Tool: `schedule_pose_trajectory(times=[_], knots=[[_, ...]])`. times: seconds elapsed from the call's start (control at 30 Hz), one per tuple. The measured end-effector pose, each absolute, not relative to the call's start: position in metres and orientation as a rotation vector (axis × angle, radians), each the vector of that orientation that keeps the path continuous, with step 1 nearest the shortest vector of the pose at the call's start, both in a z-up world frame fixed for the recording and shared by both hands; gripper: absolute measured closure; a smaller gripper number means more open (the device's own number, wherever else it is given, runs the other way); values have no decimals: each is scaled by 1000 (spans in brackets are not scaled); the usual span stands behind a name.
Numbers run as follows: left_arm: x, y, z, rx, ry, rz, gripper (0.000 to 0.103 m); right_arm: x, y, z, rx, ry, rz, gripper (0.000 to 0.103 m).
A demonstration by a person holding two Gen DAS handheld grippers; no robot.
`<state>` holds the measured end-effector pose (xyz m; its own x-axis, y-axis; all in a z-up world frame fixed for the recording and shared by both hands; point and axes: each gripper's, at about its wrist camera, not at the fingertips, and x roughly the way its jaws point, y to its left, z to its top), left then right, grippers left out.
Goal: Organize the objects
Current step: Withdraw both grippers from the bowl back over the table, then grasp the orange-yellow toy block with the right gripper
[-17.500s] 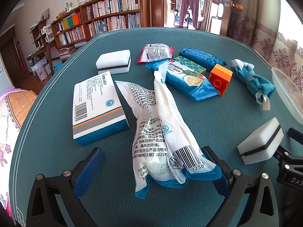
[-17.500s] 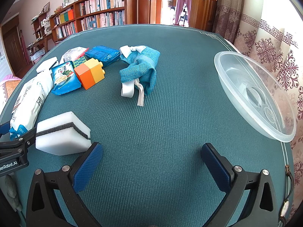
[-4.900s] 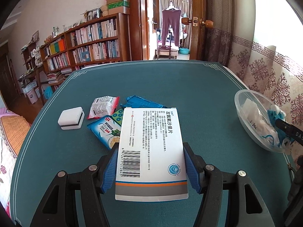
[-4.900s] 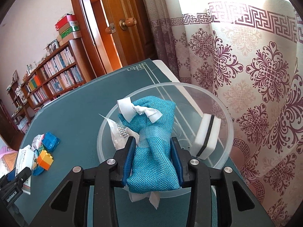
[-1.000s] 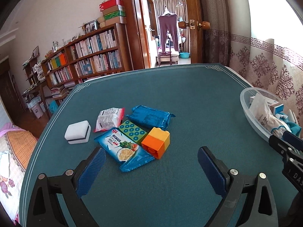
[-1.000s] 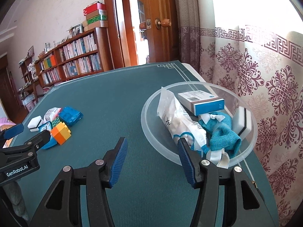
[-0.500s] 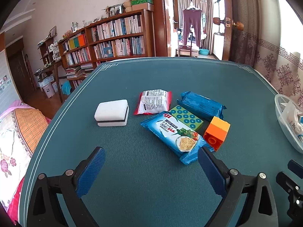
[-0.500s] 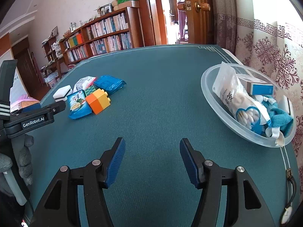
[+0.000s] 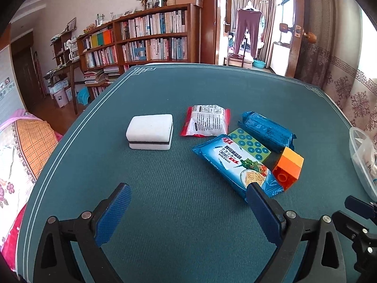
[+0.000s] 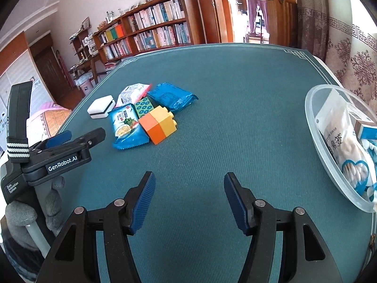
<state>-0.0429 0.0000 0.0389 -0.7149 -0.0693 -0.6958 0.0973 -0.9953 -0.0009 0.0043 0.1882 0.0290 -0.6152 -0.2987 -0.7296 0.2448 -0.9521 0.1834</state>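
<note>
A small pile lies on the teal table: a white sponge (image 9: 149,132), a red-edged white packet (image 9: 206,121), a blue packet (image 9: 266,132), a green dotted box (image 9: 249,143), a blue cracker packet (image 9: 235,162) and an orange-yellow block (image 9: 288,167). My left gripper (image 9: 187,188) is open just short of the pile, its right finger by the cracker packet's corner. My right gripper (image 10: 189,176) is open over bare cloth, with nothing between its pads. The block (image 10: 157,127) and cracker packet (image 10: 126,127) lie ahead to its left. My left gripper (image 10: 77,139) also shows there.
A clear plastic bowl (image 10: 313,127) stands at the table's right edge and holds a cotton swab bag (image 10: 346,146), a box and blue cloth. A gloved hand (image 10: 23,212) holds the left gripper. The table's left edge drops to a bed (image 9: 23,146).
Both views have swung left toward the pile, which is now closer. The bowl has slid to the right edge. The right gripper's jaws stand a little wider than a second ago.
</note>
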Motion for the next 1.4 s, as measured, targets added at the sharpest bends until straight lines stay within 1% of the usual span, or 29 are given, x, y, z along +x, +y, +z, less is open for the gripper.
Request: schedule_pose_trajectory(times=[0.57, 0.73, 0.87, 0.97, 1.4], knots=[[-50, -22, 24, 1171, 134, -2766, 3, -61, 133, 26, 1183, -153, -2544, 41], [-50, -23, 22, 1173, 139, -2760, 3, -72, 125, 20, 1186, -135, -2549, 41], [-49, -23, 21, 1175, 137, -2758, 3, -77, 122, 16, 1182, -118, -2558, 43], [-50, -23, 21, 1177, 138, -2757, 3, -79, 122, 13, 1184, -120, -2558, 47], [-49, -24, 19, 1177, 133, -2752, 3, -61, 142, 12, 1155, -65, -2631, 48]])
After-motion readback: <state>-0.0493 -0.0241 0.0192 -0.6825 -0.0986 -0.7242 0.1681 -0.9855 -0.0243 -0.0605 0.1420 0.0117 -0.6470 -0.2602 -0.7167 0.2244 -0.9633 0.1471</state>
